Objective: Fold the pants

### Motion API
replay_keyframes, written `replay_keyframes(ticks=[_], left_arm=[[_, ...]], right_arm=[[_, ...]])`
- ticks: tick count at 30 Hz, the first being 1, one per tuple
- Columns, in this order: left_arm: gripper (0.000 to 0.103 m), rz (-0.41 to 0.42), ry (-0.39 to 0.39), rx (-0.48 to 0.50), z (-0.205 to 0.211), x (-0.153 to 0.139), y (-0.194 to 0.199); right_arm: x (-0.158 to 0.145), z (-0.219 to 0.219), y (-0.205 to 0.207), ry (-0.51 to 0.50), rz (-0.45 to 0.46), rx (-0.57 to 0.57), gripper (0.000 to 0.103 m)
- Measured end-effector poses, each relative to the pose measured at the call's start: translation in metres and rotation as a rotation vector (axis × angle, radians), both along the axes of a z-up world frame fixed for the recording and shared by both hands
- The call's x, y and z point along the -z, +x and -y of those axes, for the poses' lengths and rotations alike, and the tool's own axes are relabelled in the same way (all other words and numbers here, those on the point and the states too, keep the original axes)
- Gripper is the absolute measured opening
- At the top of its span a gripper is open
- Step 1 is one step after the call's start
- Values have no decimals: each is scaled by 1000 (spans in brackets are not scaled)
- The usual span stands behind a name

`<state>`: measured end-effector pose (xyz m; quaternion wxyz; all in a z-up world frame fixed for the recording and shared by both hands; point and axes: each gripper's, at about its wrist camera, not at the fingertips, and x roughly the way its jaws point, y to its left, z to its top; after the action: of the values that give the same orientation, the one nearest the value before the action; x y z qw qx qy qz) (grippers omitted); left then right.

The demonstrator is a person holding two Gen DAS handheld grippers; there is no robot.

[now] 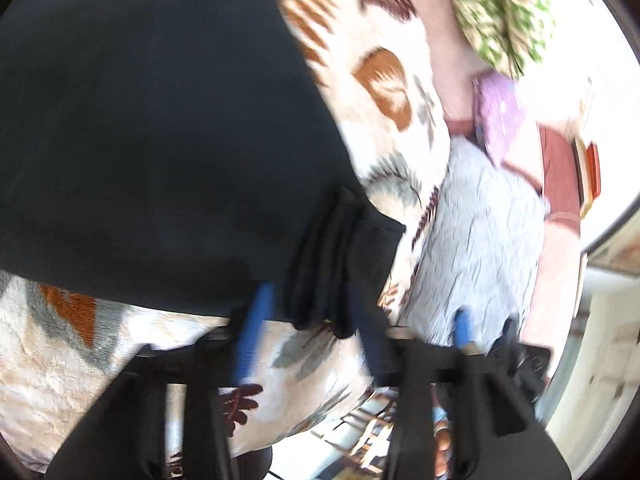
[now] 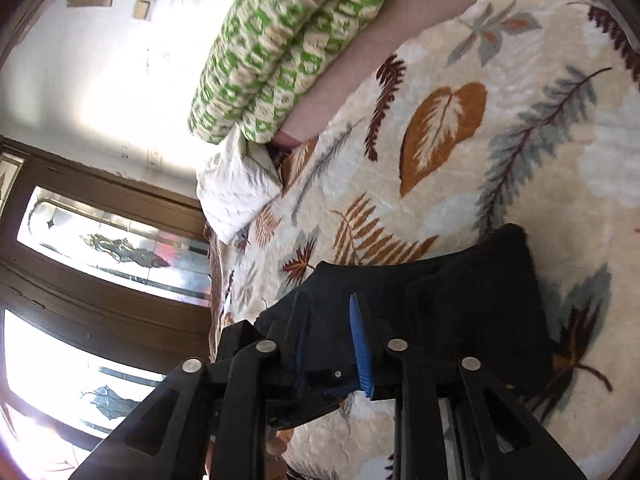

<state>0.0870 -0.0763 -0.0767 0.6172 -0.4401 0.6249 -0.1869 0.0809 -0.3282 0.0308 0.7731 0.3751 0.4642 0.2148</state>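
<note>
The pants are dark navy, almost black. In the left wrist view the pants [image 1: 152, 128] spread over the upper left, lifted above the leaf-print blanket [image 1: 384, 80]. My left gripper [image 1: 312, 312] is shut on a bunched fold of the pants; its blue fingers [image 1: 256, 320] flank the cloth. In the right wrist view the pants [image 2: 472, 292] lie bunched on the blanket [image 2: 460, 152]. My right gripper [image 2: 332, 336] is shut on their near edge, with a blue finger [image 2: 360, 344] pressed against the cloth.
A rolled green-and-white quilt [image 2: 288, 48] and a white pillow [image 2: 236, 196] lie at the bed's far edge. A grey crinkled cloth [image 1: 480, 248] and a purple item [image 1: 500, 116] lie beside the blanket. A wooden window frame [image 2: 100, 280] is at the left.
</note>
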Motion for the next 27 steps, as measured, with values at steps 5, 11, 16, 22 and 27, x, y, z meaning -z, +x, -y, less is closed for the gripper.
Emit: replay_keyframes(ticks=[5, 11, 16, 22, 27], left_arm=[[63, 55, 62, 67, 16, -19, 7], [63, 25, 71, 118, 30, -16, 16], [63, 22, 105, 152, 36, -13, 18], [63, 36, 132, 222, 54, -10, 21], [63, 39, 169, 243, 64, -4, 23]], right_arm=[[19, 49, -61, 90, -45, 154, 43], [81, 60, -85, 271, -151, 262, 43], [116, 46, -81, 395, -208, 316, 49], [128, 40, -75, 429, -232, 409, 54], [128, 44, -75, 452, -238, 464, 54]])
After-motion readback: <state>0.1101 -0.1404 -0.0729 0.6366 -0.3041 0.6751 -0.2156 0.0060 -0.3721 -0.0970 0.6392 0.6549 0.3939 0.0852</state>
